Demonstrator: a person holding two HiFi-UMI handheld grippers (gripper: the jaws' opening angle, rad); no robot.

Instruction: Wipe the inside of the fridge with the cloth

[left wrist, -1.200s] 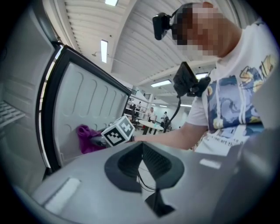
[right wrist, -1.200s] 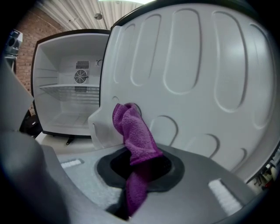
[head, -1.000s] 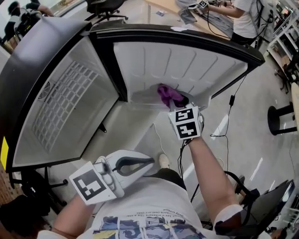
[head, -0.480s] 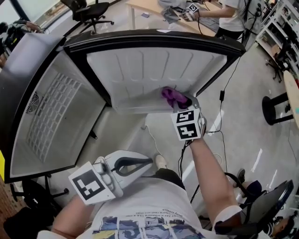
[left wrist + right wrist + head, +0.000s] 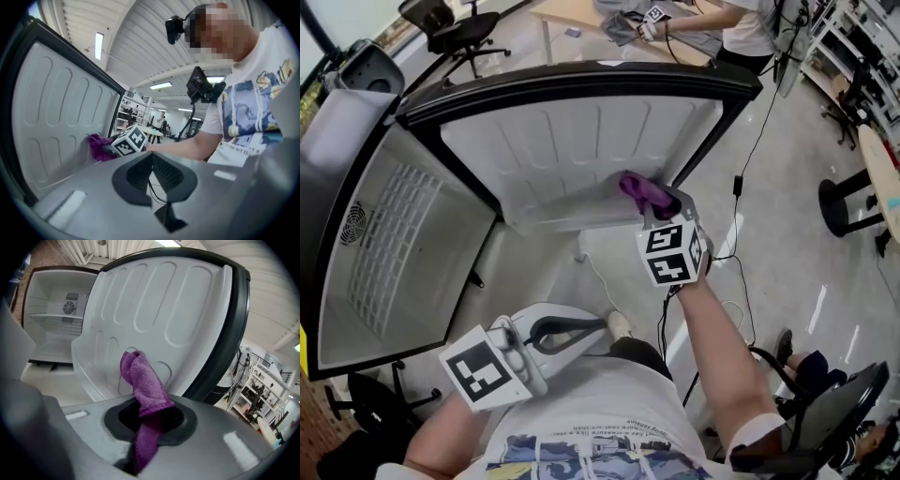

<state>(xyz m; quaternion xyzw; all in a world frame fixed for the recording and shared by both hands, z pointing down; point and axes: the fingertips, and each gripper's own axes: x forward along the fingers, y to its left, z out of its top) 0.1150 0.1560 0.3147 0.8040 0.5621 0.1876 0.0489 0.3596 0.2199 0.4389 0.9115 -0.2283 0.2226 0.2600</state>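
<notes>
Right hand-held gripper [image 5: 664,208], frame centre, pinches the purple cloth [image 5: 639,191], with a free fold raised toward the white inner liner of the fridge door [image 5: 572,141], evidently to wipe it. Left hand-held gripper [image 5: 586,328], lower left, has its jaws pressed together on nothing and is held clear by the torso.

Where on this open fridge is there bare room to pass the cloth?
Bare: the door liner left of the cloth, and the cabinet shelves. Crowded only where the right tongs hold the cloth.

This looks like an open lab hall: office chair [image 5: 441,17], wooden desk [image 5: 553,11], stocked shelving racks [image 5: 260,380], cables [image 5: 758,122] across bare floor [image 5: 806,234].
</notes>
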